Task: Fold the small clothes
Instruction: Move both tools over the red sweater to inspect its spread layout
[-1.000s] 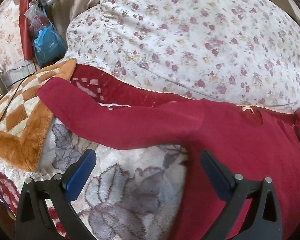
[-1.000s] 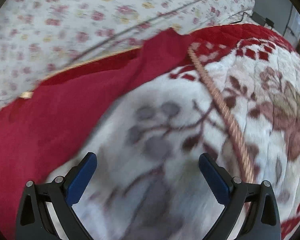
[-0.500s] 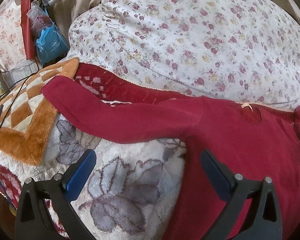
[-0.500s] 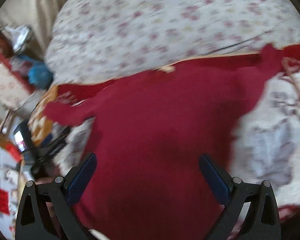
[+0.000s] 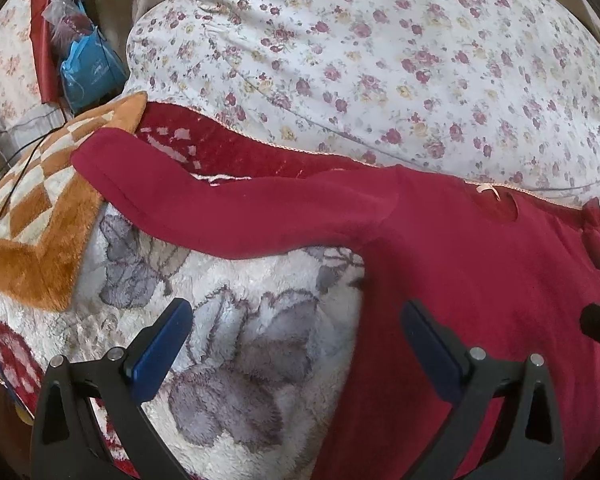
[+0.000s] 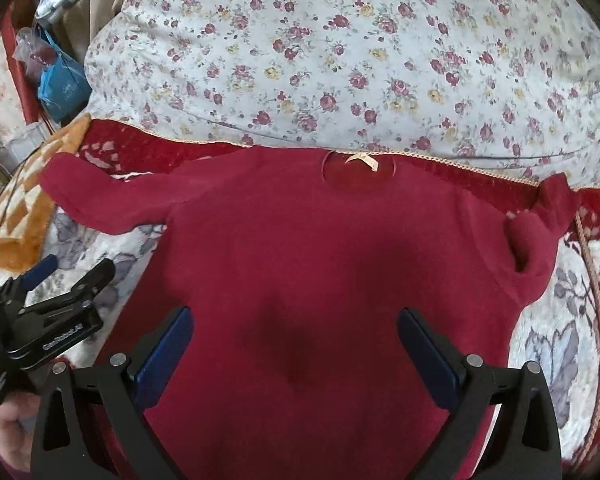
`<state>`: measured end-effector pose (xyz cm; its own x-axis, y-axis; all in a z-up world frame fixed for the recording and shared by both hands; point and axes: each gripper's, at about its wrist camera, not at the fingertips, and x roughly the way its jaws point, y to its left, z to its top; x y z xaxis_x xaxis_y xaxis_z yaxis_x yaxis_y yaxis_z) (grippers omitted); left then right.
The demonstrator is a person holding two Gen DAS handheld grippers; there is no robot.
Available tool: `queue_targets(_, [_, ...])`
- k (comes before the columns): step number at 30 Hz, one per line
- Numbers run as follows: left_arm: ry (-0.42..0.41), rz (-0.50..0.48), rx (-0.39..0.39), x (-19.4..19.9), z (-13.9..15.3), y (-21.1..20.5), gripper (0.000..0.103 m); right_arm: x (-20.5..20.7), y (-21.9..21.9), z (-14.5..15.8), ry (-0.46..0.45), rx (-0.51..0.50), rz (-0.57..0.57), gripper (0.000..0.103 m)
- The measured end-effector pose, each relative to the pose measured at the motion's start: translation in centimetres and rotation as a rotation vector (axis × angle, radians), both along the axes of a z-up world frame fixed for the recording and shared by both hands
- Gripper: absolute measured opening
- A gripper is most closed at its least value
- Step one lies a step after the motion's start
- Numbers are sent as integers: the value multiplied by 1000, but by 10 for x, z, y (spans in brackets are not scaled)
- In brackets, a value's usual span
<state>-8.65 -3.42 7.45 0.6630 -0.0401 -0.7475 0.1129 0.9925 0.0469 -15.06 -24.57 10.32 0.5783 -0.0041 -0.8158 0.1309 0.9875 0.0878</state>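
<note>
A small dark red long-sleeved top (image 6: 320, 264) lies flat, front down, on a fleece blanket, its neck label (image 6: 362, 160) at the far side. Its left sleeve (image 5: 228, 216) stretches out straight to the left. Its right sleeve (image 6: 540, 224) is bunched up at the shoulder. My left gripper (image 5: 296, 340) is open and empty, above the blanket just below the left sleeve; it also shows in the right wrist view (image 6: 72, 276). My right gripper (image 6: 296, 344) is open and empty, above the middle of the top's body.
A big floral duvet (image 5: 380, 52) is heaped behind the top. The white fleece blanket (image 5: 240, 320) has grey flowers and a red border. An orange checked plush mat (image 5: 40, 216) lies at the left. A blue bag (image 5: 88, 72) and clutter stand beyond the bed's left edge.
My right gripper has swung left from the blanket's right side to above the middle of the top. My left gripper has barely shifted. The top has not moved.
</note>
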Motion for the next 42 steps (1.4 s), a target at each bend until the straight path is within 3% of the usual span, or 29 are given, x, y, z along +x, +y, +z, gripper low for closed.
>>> queue_targets(6, [31, 4, -19, 4, -4, 0, 103, 5, 4, -6, 8, -18, 21, 103])
queue_targets(12, [19, 18, 11, 6, -5, -2, 103, 7, 4, -9, 2, -40, 24, 103])
queue_targets(42, [26, 37, 53, 13, -13, -4, 103, 17, -10, -20, 28, 3, 28, 103])
